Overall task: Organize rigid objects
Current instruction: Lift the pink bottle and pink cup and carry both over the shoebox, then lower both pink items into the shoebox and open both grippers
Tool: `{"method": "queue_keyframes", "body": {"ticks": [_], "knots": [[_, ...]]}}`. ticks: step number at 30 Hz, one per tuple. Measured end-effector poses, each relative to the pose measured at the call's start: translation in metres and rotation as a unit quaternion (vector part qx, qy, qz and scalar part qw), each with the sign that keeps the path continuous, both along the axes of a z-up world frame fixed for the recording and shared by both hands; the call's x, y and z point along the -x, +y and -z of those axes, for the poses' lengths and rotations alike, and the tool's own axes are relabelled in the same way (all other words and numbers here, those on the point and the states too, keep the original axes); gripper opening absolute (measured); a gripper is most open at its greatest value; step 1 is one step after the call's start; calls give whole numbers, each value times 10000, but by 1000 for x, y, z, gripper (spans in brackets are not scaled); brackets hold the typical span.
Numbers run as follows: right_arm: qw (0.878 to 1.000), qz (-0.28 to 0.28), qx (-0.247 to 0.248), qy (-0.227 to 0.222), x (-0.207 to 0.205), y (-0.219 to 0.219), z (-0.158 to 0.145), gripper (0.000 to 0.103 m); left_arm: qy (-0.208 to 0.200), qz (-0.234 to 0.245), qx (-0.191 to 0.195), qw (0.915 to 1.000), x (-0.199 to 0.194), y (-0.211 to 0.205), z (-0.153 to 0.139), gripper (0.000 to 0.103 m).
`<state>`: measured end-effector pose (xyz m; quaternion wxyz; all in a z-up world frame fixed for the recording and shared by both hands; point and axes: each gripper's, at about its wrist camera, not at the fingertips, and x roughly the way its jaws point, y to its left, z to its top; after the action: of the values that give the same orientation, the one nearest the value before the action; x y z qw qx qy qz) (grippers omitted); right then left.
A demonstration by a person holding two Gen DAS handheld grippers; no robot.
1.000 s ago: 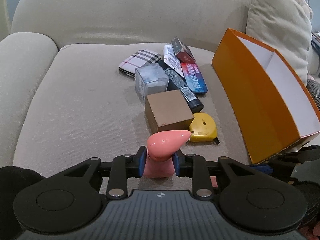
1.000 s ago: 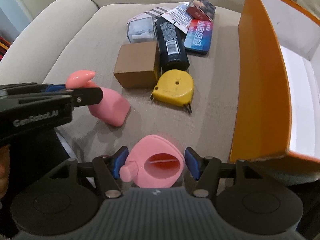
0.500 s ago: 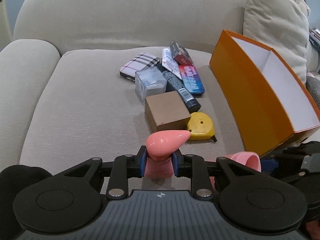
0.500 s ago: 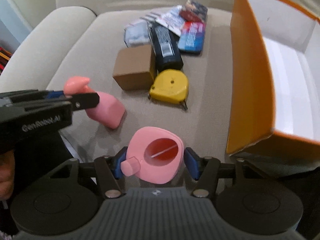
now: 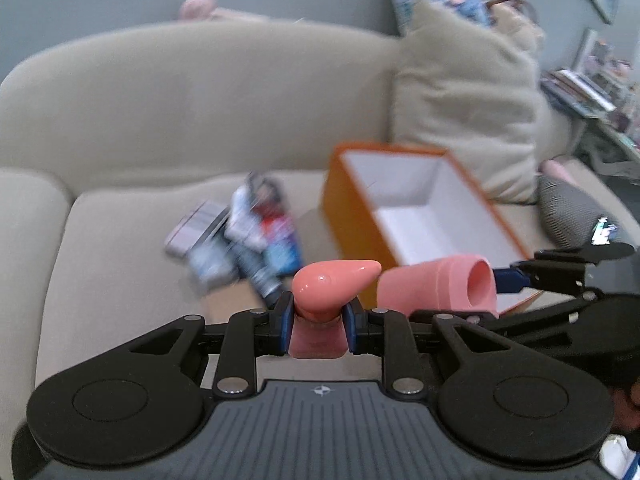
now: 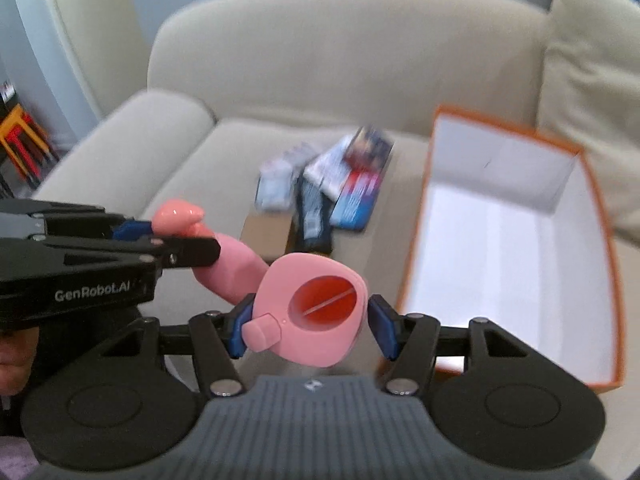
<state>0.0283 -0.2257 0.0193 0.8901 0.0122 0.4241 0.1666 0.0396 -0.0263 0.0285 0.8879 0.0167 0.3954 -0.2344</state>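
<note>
My left gripper [image 5: 317,328] clamps a pink pointed-top bottle [image 5: 326,292]; my right gripper [image 6: 306,326] clamps a pink open-mouthed piece [image 6: 308,312]. Both hang above the beige sofa [image 6: 340,72], beside an open orange box [image 6: 500,240].

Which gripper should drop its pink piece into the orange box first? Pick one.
Right. The right gripper holds its pink cap right beside the orange box's open side; the left gripper, clamped on the pink bottle, sits farther away.
</note>
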Motion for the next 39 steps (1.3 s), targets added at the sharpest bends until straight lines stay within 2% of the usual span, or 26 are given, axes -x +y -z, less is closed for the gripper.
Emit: {"method": "queue_keyframes", "body": {"ticks": [3, 7, 11, 15, 22, 26, 32, 39], "knots": [[9996, 135, -60, -257, -6, -30, -21, 61, -132, 358, 96, 9992, -11, -25, -21, 28], [9989, 317, 76, -337, -24, -67, -28, 61, -237, 872, 60, 9959, -33, -67, -35, 28], [9989, 390, 191, -200, -51, -98, -12, 61, -233, 1190, -119, 9926, -65, -109, -30, 28], [9992, 240, 323, -51, -80, -118, 14, 61, -183, 1480, -471, 9877, -98, -145, -10, 28], [9975, -275, 615, 213, -131, -133, 57, 61, -195, 2322, -1355, 9630, -142, -186, 36, 28], [9962, -491, 689, 225, -160, -137, 72, 61, -85, 2542, -1726, 9516, -163, -193, 63, 28], [9942, -684, 767, 311, -190, -136, 87, 61, -29, 2838, -1986, 9381, -184, -195, 84, 28], [9918, -852, 871, 371, -208, -129, 98, 61, -84, 3192, -2277, 9199, -199, -200, 100, 28]]}}
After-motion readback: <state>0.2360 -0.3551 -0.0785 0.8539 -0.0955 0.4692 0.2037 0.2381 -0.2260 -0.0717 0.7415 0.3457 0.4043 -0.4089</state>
